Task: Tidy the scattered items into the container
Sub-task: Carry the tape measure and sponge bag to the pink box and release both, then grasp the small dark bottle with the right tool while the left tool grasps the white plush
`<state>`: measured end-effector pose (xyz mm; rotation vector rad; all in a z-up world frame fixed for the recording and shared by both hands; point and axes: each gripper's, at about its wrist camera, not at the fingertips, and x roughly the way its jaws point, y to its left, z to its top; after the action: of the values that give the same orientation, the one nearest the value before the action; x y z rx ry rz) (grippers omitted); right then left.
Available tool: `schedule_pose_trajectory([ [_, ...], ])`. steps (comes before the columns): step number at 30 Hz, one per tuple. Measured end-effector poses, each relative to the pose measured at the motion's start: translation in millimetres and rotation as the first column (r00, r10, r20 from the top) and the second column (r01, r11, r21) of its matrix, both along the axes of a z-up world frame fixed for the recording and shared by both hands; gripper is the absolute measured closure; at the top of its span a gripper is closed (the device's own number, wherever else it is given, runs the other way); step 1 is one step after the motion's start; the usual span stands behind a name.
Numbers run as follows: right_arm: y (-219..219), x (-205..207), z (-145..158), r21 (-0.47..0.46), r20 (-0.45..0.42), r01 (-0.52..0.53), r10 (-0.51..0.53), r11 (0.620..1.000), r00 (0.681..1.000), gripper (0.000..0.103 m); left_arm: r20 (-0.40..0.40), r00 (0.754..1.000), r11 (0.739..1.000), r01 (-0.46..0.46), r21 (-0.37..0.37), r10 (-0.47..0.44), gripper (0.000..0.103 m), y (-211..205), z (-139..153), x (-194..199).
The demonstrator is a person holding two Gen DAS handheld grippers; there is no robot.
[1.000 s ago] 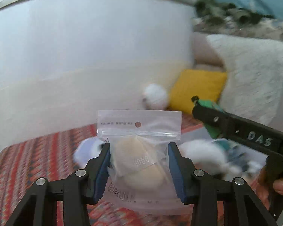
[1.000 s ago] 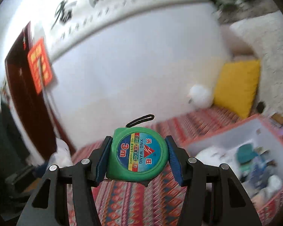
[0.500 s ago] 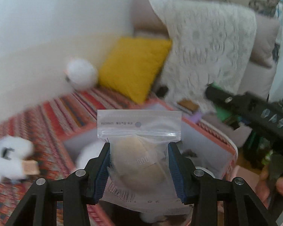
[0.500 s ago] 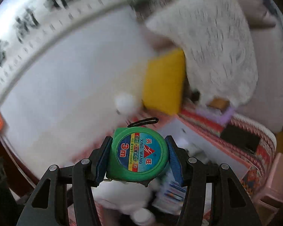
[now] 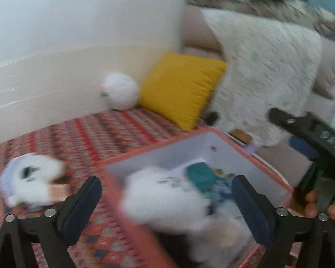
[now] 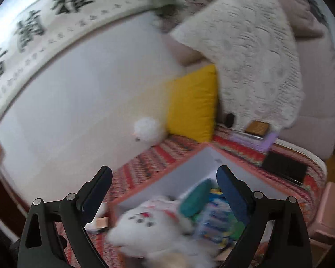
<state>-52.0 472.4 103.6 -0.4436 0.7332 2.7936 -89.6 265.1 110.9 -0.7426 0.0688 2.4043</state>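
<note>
Both hand-held grippers — left, right — are hanging wide open, empty, over the box; one white plush is lying outside.

A yellow cushion leans at the far edge of the patterned bedspread, a white fluffy ball just beside it. A cream blanket drapes nearby.
</note>
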Motion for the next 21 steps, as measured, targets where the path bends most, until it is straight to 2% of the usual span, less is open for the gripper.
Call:
schedule_pose_trajectory([
  [2, -34, -10, 6, 0.047, -0.015, -0.082, 0.083, 0.996, 0.996, 0.004, 0.007, 0.998, 0.998, -0.068, -0.004, 0.068, 0.004, -45, -9, -4],
  [5, -99, -31, 2, 0.097, 0.006, -0.249, 0.249, 0.964, 0.968, 0.003, 0.025, 0.982, 0.982, -0.187, -0.04, 0.188, 0.003, -109, -35, -13],
  [8, -169, -69, -32, 0.082, 0.112, -0.416, 0.407, 0.905, 0.907, 0.003, 0.074, 0.94, 0.94, -0.325, -0.106, 0.334, 0.003, -181, -76, -30],
  [10, -209, -97, -67, 0.058, 0.213, -0.494, 0.473, 0.868, 0.855, 0.003, 0.094, 0.911, 0.909, -0.385, -0.16, 0.402, 0.003, -214, -103, -43],
  [12, -242, -122, -106, 0.047, 0.326, -0.529, 0.488, 0.847, 0.81, 0.003, 0.127, 0.887, 0.887, -0.415, -0.202, 0.444, 0.003, -239, -126, -58],
  [13, -259, -137, -130, 0.048, 0.393, -0.539, 0.48, 0.841, 0.784, 0.004, 0.151, 0.879, 0.883, -0.418, -0.213, 0.453, 0.003, -249, -137, -66],
  [15, -279, -162, -167, 0.046, 0.48, -0.533, 0.449, 0.845, 0.753, 0.004, 0.196, 0.862, 0.877, -0.423, -0.227, 0.467, 0.003, -266, -156, -83],
  [18, -289, -193, -201, 0.042, 0.522, -0.507, 0.414, 0.861, 0.746, 0.005, 0.264, 0.852, 0.891, -0.414, -0.185, 0.451, 0.003, -278, -170, -107],
  [21, -299, -221, -221, 0.054, 0.531, -0.497, 0.396, 0.866, 0.749, 0.005, 0.316, 0.85, 0.907, -0.4, -0.132, 0.421, 0.003, -280, -176, -132],
])
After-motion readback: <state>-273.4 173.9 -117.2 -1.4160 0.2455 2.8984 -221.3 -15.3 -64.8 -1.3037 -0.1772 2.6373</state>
